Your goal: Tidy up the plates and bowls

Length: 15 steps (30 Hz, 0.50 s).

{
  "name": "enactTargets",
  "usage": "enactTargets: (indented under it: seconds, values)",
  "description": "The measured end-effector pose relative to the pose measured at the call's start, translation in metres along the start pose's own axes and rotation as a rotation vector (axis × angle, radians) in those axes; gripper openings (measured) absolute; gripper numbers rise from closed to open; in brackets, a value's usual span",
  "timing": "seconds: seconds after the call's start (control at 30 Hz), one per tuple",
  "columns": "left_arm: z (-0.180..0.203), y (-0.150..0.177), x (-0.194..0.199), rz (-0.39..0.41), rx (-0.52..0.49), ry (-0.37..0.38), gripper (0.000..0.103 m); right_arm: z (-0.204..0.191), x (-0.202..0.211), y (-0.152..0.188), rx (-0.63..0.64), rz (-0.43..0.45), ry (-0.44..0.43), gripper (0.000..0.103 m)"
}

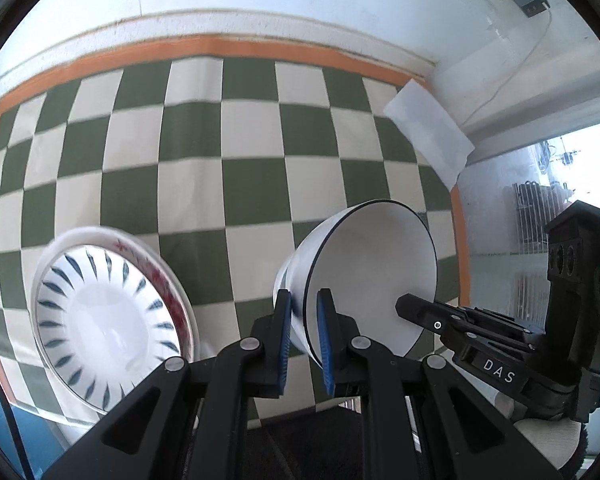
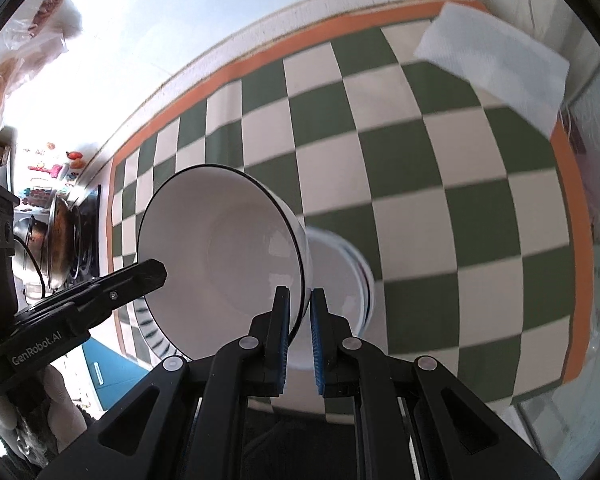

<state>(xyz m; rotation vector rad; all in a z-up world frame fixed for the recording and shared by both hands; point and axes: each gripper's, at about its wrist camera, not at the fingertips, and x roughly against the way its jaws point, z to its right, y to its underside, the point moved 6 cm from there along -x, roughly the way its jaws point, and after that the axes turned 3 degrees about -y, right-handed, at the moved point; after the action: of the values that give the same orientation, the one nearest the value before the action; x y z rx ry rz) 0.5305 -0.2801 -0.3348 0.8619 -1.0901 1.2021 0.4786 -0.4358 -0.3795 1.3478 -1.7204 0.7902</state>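
Both claws [image 1: 304,312] [image 2: 299,308] clamp white bowl [image 1: 372,276] rim (tilted) | patterned plate [image 1: 104,320] beside | napkin [image 1: 428,132] far

Left claw [image 1: 304,312] and right claw [image 2: 299,308] each apparently pinch closed on opposite rims, angled toward one another.

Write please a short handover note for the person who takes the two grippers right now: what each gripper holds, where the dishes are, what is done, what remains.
Left gripper: shut on the rim of the white bowl, bowl tilted above the checkered cloth.
Right gripper: shut on the same rim, other side.
Patterned bowl sits in a red-flowered plate at the cloth's left; another bowl lies under the held one.
Done: one stack.
Left: set the white bowl down, probably into a stack.
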Motion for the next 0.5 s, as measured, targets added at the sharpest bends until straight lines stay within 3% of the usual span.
enactTargets:
  seconds: [0.5]
  values:
    - [-0.003,0.014,-0.042,-0.103,0.020,-0.029,0.011,0.025,-0.024,0.005,-0.032,-0.058,0.015,0.013]
